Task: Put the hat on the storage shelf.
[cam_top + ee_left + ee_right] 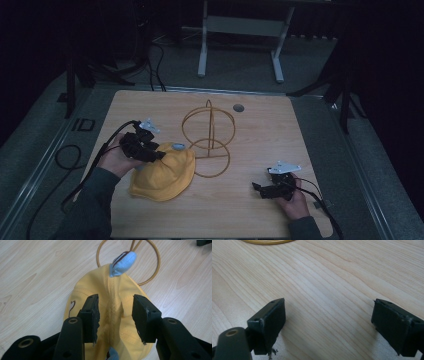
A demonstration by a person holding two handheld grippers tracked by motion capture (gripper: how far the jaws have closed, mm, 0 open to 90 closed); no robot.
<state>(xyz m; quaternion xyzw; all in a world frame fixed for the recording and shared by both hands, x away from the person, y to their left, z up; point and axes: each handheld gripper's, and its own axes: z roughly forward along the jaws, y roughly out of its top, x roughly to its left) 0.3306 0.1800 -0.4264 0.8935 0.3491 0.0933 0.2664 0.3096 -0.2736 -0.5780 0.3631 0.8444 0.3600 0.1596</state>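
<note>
Yellow hat lies at seven o'clock of the wire stand, left gripper spread astride its crown seam, unclenched; right gripper released, idle; next move likely: clench, lift onto the stand.

One yellow hat, one wire stand, two grippers: left gripper, right gripper, one table.

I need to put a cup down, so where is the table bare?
Bare wood lies along the near edge of the table between the yellow hat and the right tool, and along its far right side. The middle is crowded by the wire stand.
</note>
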